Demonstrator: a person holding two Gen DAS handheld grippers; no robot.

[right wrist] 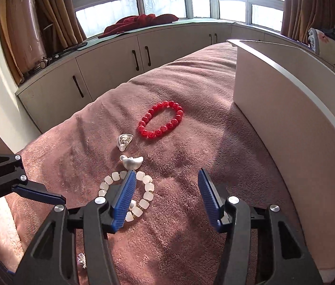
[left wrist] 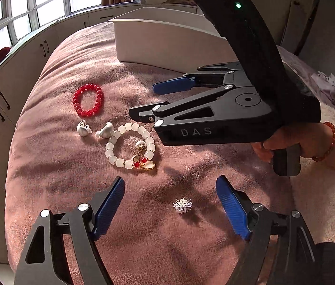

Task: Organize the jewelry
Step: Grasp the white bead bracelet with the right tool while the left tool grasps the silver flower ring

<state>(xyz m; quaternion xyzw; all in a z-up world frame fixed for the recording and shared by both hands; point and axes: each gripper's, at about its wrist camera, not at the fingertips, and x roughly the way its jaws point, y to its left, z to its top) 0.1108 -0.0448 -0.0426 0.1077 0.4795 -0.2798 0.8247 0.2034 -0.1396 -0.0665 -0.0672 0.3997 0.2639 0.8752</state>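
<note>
Jewelry lies on a pink blanket (left wrist: pixel 60 166). A red bead bracelet (left wrist: pixel 88 100) (right wrist: pixel 161 122) lies farthest out. Two silver ingot charms (left wrist: pixel 84 128) (left wrist: pixel 104 130) sit beside a white bead bracelet (left wrist: pixel 130 146) (right wrist: pixel 129 193) with gold and red charms. A silver spiky brooch (left wrist: pixel 183 205) (right wrist: pixel 82 259) lies between my left gripper's fingers. My left gripper (left wrist: pixel 170 186) is open and empty above the blanket. My right gripper (right wrist: pixel 167 179) (left wrist: pixel 141 99) is open and empty, its left finger over the white bracelet. A white box (left wrist: pixel 167 40) (right wrist: pixel 286 109) stands behind.
White cabinets (right wrist: pixel 110 71) and windows run along the far side of the bed. A red cloth (right wrist: pixel 139 22) lies on the window ledge. A fluffy white blanket (left wrist: pixel 321 190) lies to the right under the hand.
</note>
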